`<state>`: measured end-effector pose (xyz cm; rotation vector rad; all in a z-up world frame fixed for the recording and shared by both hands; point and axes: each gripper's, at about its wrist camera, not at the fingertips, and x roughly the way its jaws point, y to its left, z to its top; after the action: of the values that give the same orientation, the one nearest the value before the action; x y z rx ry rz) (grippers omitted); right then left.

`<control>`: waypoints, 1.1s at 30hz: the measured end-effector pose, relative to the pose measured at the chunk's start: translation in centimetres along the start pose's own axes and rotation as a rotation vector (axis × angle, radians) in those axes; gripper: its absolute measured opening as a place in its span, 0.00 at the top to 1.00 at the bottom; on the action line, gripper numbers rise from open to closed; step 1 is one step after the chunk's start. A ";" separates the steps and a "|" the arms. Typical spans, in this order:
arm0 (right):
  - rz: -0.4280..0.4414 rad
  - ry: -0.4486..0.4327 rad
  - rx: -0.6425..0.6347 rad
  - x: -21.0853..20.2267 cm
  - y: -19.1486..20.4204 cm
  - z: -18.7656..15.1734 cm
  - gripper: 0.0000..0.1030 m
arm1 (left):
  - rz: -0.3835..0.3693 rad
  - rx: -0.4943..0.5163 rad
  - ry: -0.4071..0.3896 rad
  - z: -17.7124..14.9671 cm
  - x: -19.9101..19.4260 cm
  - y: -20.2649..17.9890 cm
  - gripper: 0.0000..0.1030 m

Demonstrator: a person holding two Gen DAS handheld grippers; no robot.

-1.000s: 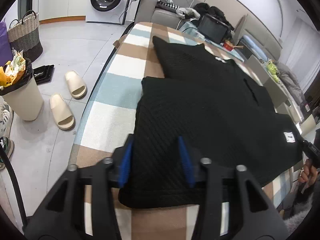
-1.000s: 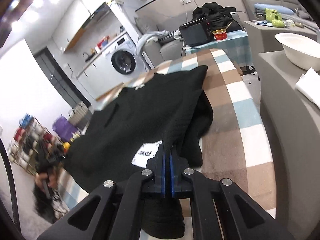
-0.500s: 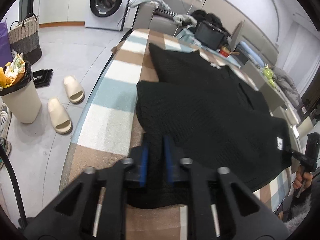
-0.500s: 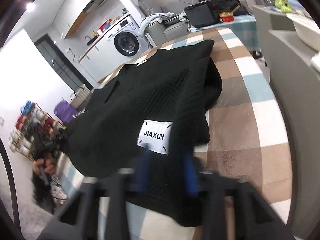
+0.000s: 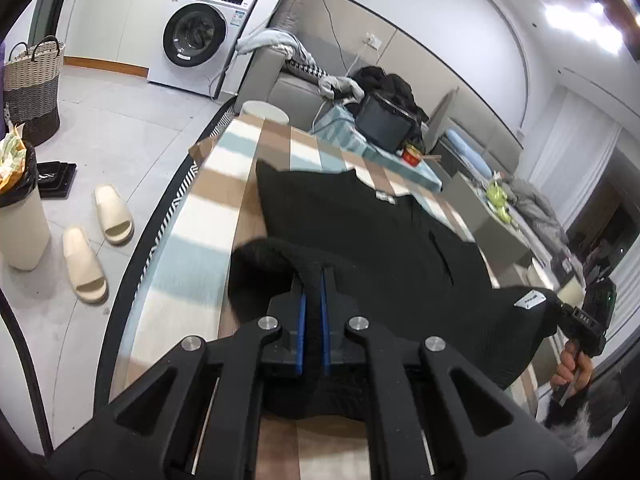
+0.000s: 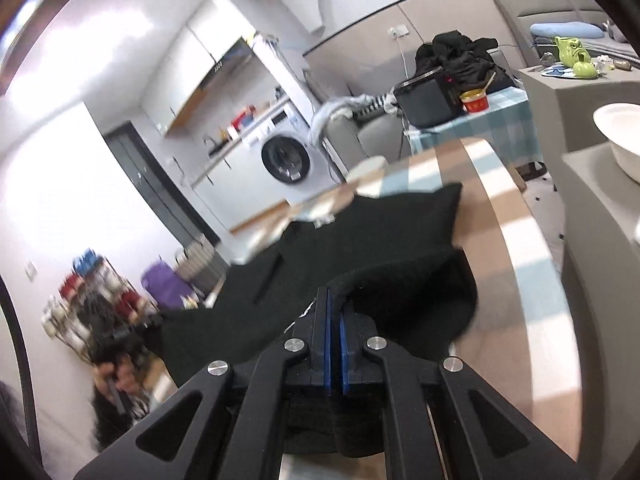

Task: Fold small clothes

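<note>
A black knit garment (image 5: 372, 240) is spread along the checked table (image 5: 200, 216), its near hem lifted clear at both corners. The left tool (image 5: 313, 280) is clamped on the hem's left corner, jaws having just closed with the fabric pinched between the blue pads; the right tool (image 6: 335, 304) is likewise clamped on the opposite corner, beside a white label (image 5: 530, 301). From the left view, the right tool (image 5: 568, 314) and the hand (image 5: 572, 372) holding it are seen at the far edge. Beyond the garment, a dark box-like appliance (image 5: 384, 122) and a red cup (image 5: 412, 156) are set on a teal cloth, with dark clothes heaped behind. On the tiled floor, cream slippers (image 5: 98, 240), a full bin (image 5: 18, 208) and a woven basket (image 5: 32, 88) are noted. A washing machine (image 5: 200, 36) is fitted against the back wall; a white bowl (image 6: 618, 136) sits on a grey ledge to the right.
</note>
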<state>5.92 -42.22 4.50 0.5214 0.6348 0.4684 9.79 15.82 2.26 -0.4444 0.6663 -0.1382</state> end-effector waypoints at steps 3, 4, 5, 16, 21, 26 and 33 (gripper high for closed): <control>0.015 -0.011 0.042 1.7 -0.4 2.0 0.97 | 0.007 -0.017 -0.017 2.1 1.4 0.2 0.97; 0.009 -0.017 0.053 2.2 -0.6 2.7 0.97 | 0.008 -0.020 -0.019 2.8 2.1 0.2 0.97; 0.000 -0.028 0.084 3.1 -1.1 3.7 0.97 | 0.003 -0.021 -0.021 3.8 3.0 0.2 0.97; -0.196 0.127 0.327 11.5 -9.4 6.7 0.73 | 0.109 -0.152 0.111 7.5 12.9 3.0 0.62; -0.123 0.163 0.297 10.1 -9.2 4.8 0.59 | 0.110 -0.152 0.126 5.8 12.7 3.5 0.59; -0.126 0.195 0.209 10.3 -7.7 4.1 0.58 | 0.122 -0.149 0.148 4.3 12.3 3.8 0.59; -0.194 0.256 0.129 10.9 -7.3 3.6 0.58 | 0.140 -0.145 0.162 3.6 11.7 4.1 0.59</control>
<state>17.80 -42.92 -2.01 0.5200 0.9569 0.3139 21.17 17.71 -3.67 -0.5278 0.8679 0.0076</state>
